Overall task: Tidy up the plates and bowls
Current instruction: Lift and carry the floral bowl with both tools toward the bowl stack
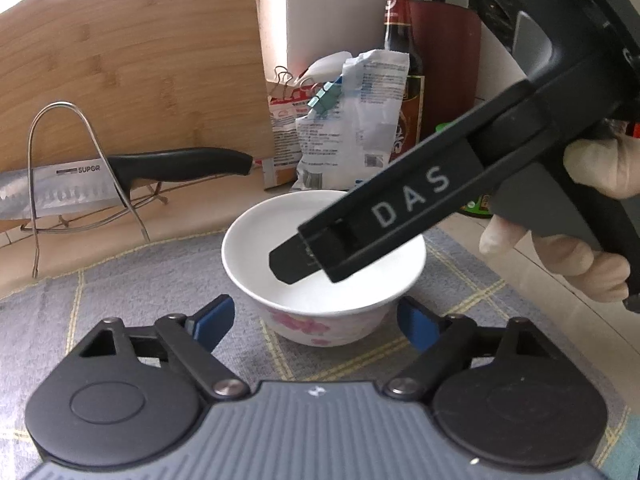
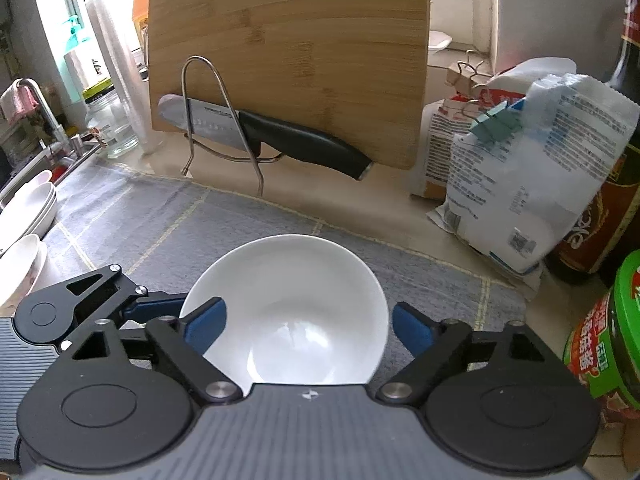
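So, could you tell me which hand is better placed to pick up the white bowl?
Probably right: the right tool has one finger inside the bowl, one outside its rim. The left tool only flanks the base.

One bowl (image 2: 288,312) on mat, one knife (image 2: 276,136), one cutting board (image 2: 288,52), two clipped bags (image 2: 532,184)

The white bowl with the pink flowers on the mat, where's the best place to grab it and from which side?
Grip the bowl across its outer wall just under the rim, coming from the near, open side. It stands upright on the mat and flares upward, so pads below the lip should hold. The left tool already flanks it there.
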{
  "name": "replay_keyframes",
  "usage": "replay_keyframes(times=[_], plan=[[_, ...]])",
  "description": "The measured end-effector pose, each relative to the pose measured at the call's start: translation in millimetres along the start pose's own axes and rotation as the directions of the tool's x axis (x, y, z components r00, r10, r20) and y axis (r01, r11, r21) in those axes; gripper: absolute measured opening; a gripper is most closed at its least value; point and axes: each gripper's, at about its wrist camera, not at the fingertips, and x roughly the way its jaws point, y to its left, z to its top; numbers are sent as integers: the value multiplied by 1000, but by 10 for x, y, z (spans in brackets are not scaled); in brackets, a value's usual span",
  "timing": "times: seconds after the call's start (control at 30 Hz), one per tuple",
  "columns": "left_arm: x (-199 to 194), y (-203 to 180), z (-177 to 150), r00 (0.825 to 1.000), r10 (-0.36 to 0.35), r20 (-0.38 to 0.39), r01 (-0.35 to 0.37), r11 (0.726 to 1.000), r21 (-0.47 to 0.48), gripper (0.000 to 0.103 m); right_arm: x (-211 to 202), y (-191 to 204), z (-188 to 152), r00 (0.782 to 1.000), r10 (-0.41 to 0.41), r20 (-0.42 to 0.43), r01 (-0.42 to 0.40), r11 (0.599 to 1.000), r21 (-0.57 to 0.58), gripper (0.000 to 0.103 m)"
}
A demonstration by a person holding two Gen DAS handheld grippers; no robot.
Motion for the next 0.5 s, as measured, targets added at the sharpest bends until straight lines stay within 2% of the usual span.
replay_keyframes(times=[0.5], plan=[[-10,3,24,1000,-7,19,6,999,37,86,0,-14,24,1000,20,1,-21,1000,5,84]])
